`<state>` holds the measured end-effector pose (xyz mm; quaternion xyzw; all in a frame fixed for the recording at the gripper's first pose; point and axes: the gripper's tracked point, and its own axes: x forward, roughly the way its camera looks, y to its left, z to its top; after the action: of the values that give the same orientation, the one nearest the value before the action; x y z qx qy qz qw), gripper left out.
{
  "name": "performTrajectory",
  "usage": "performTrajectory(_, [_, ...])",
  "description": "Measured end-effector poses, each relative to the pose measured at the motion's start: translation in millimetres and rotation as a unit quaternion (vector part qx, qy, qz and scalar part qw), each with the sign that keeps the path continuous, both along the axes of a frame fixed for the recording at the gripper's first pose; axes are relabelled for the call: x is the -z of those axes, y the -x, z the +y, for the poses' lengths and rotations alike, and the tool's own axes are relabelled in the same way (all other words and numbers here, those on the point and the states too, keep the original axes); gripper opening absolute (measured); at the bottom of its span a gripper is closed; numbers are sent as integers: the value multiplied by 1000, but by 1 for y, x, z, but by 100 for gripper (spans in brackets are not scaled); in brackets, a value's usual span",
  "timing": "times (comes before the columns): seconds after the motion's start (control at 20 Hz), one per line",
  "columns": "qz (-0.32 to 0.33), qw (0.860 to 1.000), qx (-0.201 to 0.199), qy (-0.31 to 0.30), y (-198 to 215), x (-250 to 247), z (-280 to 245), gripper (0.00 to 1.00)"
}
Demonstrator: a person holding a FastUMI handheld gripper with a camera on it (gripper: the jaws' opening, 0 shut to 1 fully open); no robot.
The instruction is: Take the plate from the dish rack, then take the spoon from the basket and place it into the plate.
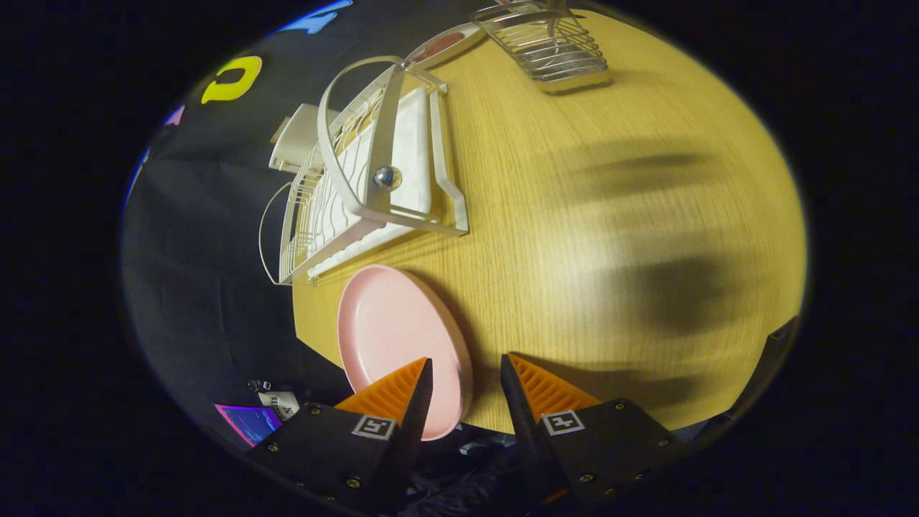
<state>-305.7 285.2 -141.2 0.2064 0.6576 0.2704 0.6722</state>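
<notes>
A pink plate (391, 334) lies flat on the wooden table (610, 143), close to the table's edge. My gripper (467, 359) is open right over it. One finger covers the plate's near part, the other stands over bare wood beside it, and the plate's rim shows in the gap between them. Beyond the plate stands the white dish rack (373, 179), with no plate in it. Far beyond the fingers is the wire basket (549, 47); a thin metal handle (556, 18) sticks up in it, too small to tell as the spoon.
An oval dish with a reddish inside (445, 44) sits between the rack and the basket. The black cloth wall (208, 237) runs behind the rack. Blurred shadows (675, 287) fall on the wood past the far-side finger.
</notes>
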Motion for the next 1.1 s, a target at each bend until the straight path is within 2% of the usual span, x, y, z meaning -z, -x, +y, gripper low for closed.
performTrajectory(0.35, [-43, 998, 43, -12, -31, -28, -36, 59])
performTrajectory(0.6, [-130, 989, 74, -16, -65, -68, -60, 59])
performTrajectory(0.8, [-221, 968, 115, -21, -99, -112, -73, 60])
performTrajectory(0.95, [-296, 943, 150, -7, -128, -141, -90, 59])
performTrajectory(1.1, [-336, 924, 184, 5, -155, -159, -103, 59])
